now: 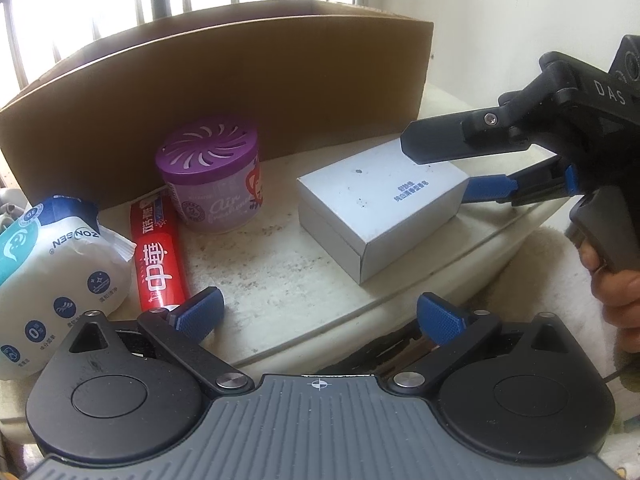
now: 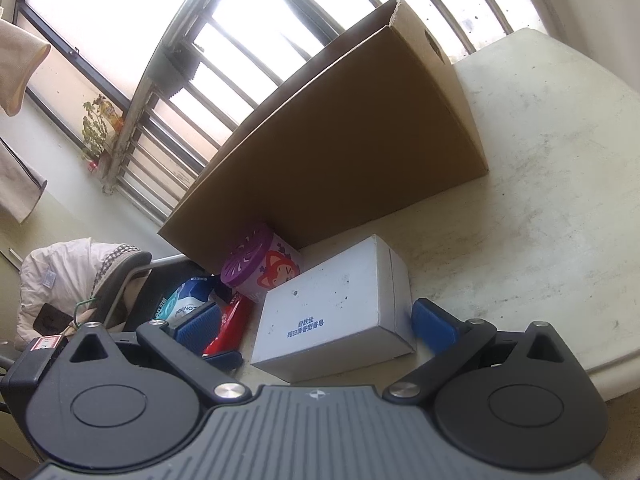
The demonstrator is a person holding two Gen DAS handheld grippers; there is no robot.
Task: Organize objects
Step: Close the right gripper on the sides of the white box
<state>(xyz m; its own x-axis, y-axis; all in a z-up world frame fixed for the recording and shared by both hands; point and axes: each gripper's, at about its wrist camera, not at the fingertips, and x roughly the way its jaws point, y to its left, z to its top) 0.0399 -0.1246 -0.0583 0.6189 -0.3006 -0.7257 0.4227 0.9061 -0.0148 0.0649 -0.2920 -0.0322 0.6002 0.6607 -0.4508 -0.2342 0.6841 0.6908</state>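
Observation:
A white box (image 1: 380, 208) (image 2: 336, 312) with blue print lies flat on the pale table (image 2: 540, 200). My right gripper (image 2: 316, 326) (image 1: 436, 166) straddles it with jaws wide open; the blue pads (image 2: 434, 324) stand beside its ends without pressing. My left gripper (image 1: 320, 314) is open and empty near the table's front edge. To the box's left stand a purple air freshener (image 1: 208, 176) (image 2: 260, 272), a red toothpaste box (image 1: 158, 256) (image 2: 230, 328) and a white-and-blue wipes pack (image 1: 52, 248) (image 2: 188, 300).
A large open cardboard box (image 1: 240, 80) (image 2: 340, 152) stands behind the items, against a barred window. A person's hand (image 1: 616, 292) holds the right gripper's handle. A chair with a pale jacket (image 2: 68, 276) sits beyond the table's left end.

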